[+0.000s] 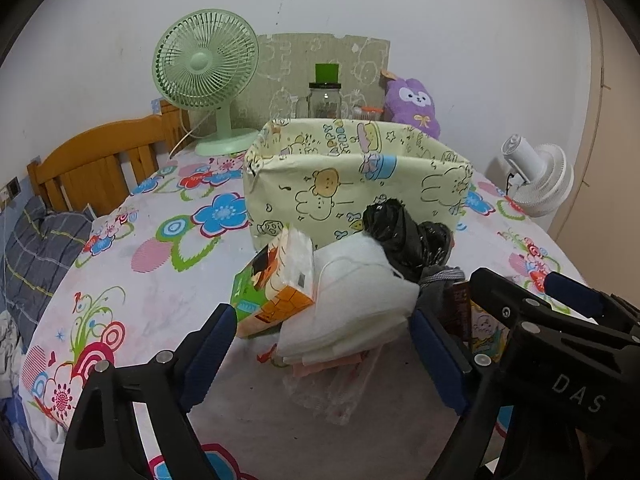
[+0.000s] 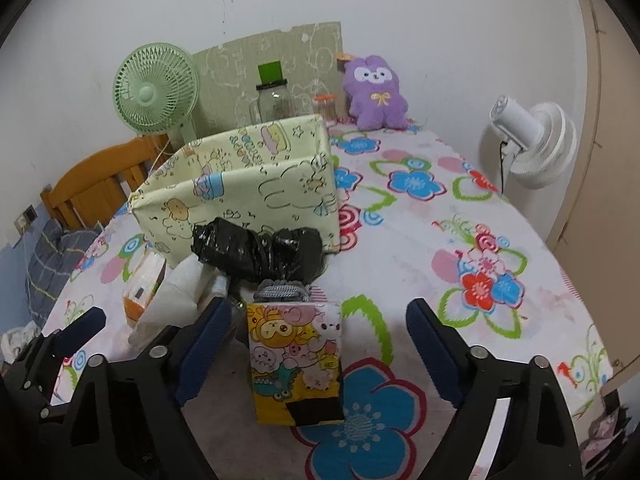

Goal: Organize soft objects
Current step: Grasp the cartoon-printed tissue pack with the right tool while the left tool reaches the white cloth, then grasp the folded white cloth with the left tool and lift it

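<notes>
From the left wrist, the left gripper (image 1: 322,354) stands wide open with nothing gripped. A folded white cloth stack (image 1: 352,300) lies between its blue pads (image 1: 210,344), clear of both. An orange tissue pack (image 1: 276,284) leans just past the left pad, and a black plastic bundle (image 1: 408,238) sits beyond the cloths, against the yellow cartoon-print bin (image 1: 352,184). The right gripper's black frame crowds in beside the right pad; to the left the flowered sheet (image 1: 160,280) lies bare.

From the right wrist, the right gripper (image 2: 318,354) is also wide open, holding nothing. A yellow cartoon tissue pack (image 2: 296,360) stands between its pads, nearer the left one, touching neither. Grey knit fabric (image 2: 282,290) and the black plastic bundle (image 2: 260,250) lie beyond it, before the bin (image 2: 240,184). Right of the jaws the sheet runs open to the bed's edge.
</notes>
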Demonstrator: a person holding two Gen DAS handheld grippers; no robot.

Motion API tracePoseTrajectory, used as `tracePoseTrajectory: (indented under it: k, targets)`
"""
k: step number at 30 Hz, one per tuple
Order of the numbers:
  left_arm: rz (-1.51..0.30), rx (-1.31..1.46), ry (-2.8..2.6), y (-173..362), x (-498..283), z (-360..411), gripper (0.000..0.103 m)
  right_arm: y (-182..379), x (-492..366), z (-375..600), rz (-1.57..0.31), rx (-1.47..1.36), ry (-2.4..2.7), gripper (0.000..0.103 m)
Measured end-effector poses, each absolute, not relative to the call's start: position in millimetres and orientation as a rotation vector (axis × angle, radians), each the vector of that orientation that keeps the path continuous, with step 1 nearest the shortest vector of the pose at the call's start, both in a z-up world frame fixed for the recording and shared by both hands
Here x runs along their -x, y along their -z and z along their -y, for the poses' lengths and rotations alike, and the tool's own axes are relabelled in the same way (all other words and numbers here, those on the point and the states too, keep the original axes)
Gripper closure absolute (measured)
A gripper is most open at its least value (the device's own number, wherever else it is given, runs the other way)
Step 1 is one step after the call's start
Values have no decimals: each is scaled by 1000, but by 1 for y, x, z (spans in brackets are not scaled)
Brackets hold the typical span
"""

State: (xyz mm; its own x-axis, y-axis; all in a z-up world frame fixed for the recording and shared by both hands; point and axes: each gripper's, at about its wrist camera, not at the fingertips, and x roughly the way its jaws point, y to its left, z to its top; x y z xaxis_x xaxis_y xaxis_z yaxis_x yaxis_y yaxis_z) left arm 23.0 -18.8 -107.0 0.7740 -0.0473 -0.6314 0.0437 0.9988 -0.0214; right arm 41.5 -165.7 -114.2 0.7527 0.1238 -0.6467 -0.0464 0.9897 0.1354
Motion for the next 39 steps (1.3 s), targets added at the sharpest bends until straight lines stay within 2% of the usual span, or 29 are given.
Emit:
tracePoseTrajectory:
  k: [5,7,9,11,26,31,33,39]
  targets:
    - [-706,-5,40,113,-27,16,15,122,-48,161,-743,-110,-104,20]
    - [-712,-7,41,115,-29,16,15,125,-49,159,-753,-110,-112,28]
    - [-718,-21,40,117,-29,19,15,128,-51,157,-770,-111,-117,44]
    - [-722,-25,43,118,-29,20,16,131,-54,156,-792,-121,-134,49]
    - [-660,1,47,93,-29,12,17,103,-53,147,-727,-110,-143,52]
    - [-678,3,66,97,-32,15,26,106,-57,146,-743,-110,-141,52]
    - [-684,2,82,99,-32,17,33,108,-57,146,-748,-110,-140,52]
    - [-706,-2,97,105,-36,25,34,113,-59,150,-757,-116,-140,52]
